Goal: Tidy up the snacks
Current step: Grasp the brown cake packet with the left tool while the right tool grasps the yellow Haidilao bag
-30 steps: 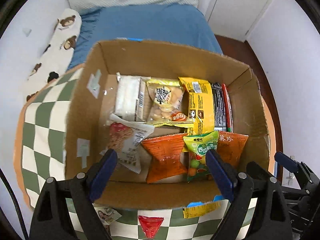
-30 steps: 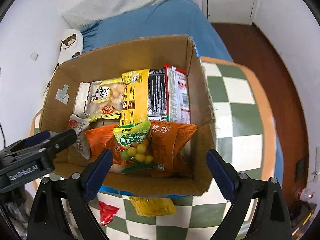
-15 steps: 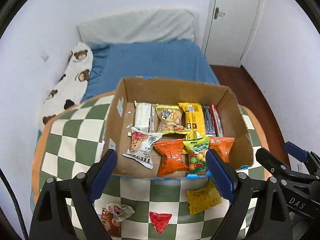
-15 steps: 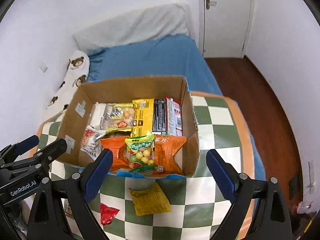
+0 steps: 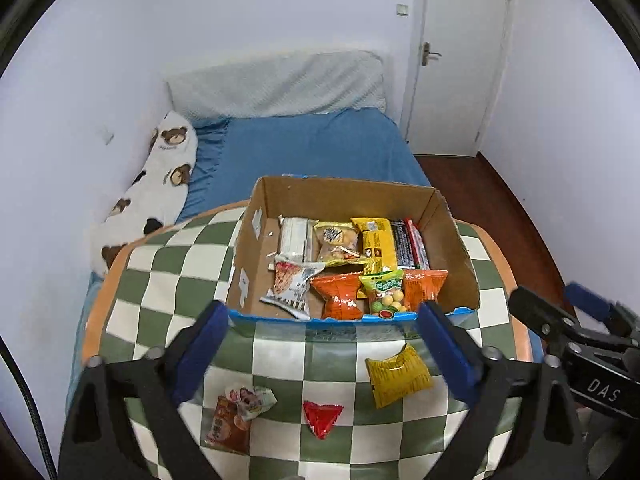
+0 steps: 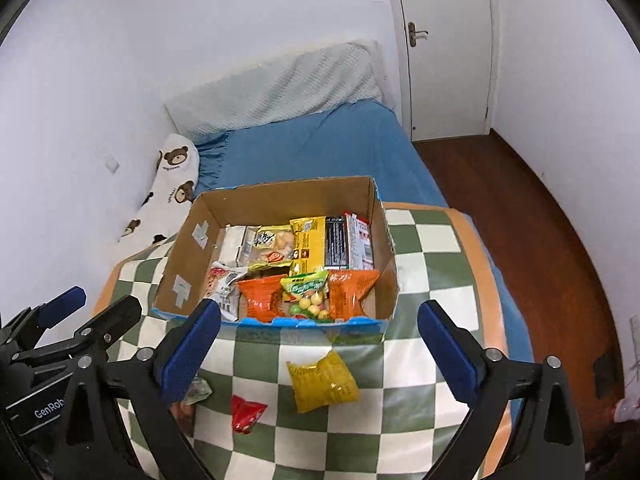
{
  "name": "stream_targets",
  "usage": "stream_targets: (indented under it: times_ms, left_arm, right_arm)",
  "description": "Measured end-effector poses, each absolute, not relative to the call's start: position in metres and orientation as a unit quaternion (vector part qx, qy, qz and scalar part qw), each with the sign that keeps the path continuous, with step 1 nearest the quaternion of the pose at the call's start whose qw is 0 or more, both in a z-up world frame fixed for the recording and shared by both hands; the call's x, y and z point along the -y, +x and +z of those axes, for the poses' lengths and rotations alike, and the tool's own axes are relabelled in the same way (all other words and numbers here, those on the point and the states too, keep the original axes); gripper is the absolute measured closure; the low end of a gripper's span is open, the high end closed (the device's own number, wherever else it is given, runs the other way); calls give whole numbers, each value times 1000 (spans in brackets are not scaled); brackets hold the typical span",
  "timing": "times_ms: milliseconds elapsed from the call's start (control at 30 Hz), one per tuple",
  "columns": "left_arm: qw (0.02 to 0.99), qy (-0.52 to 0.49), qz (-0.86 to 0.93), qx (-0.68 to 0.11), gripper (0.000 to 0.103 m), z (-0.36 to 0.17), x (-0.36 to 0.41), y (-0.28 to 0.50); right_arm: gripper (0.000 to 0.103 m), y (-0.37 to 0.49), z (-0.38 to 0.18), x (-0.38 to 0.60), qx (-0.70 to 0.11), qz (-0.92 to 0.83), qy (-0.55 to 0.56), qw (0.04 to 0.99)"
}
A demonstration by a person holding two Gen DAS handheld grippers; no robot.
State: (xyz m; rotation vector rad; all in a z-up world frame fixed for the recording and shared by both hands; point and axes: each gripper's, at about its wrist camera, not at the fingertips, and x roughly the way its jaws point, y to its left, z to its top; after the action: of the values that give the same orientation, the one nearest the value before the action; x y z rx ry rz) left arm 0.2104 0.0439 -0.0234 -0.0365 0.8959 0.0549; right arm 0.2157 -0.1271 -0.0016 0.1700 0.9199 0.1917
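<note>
Both tongs are now standing back, away from the cardboard box (image 5: 352,200); left gripper (image 5: 328,344) and right gripper (image 6: 320,344) have just been opening, apart, nothing between.

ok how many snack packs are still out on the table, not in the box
3 in clear view, all in front of the cardboard box: a yellow pack on the right, a red triangular pack in the middle, an orange-and-white pack on the left. The claws may hide others.
</note>
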Motion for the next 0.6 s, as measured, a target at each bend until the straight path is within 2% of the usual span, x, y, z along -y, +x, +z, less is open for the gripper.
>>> stream_targets:
  times_ms: [133,367,467,600]
  left_arm:
    - [886,-46,56,-459,0,-50,-53,214]
    - [820,-86,129,-550,0,-140,-75,211]
    - [785,-100,158,-590,0,-177,-89,203]
    - [762,-98,196,-609,0,-200,-107,188]
  right_arm:
    - [2,223,-45,144,-493,108,140,852]
    - [2,234,-200,161,-624,116,313,707]
    - [4,235,-254,156,-647,100,358,666]
    - [9,241,-284,144,-642,70,385,659]
